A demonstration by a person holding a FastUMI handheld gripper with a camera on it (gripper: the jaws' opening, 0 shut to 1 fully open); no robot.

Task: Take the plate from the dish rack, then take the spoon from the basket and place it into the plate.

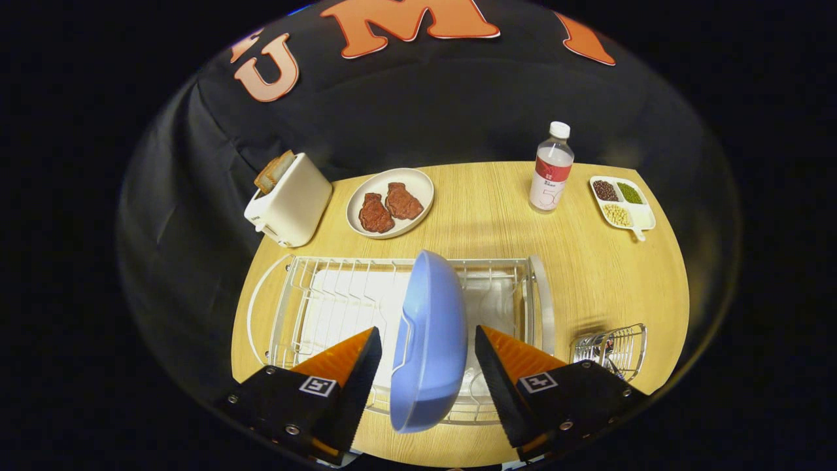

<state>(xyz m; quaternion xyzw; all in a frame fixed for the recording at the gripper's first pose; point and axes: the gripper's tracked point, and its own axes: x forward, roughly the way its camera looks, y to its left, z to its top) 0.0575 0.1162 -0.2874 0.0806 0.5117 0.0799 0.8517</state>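
The gripper [428,343] is pointing down over the dish rack [294,307], fingers spread, flanking the upright blue plate [428,340] without touching it.

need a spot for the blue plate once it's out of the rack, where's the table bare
The gripper is open, fingers either side of the blue plate upright in the dish rack. Barest patch of table: between the meat plate and bottle. Another lies right of the rack, between snack tray and basket. Crowded: the toaster corner.
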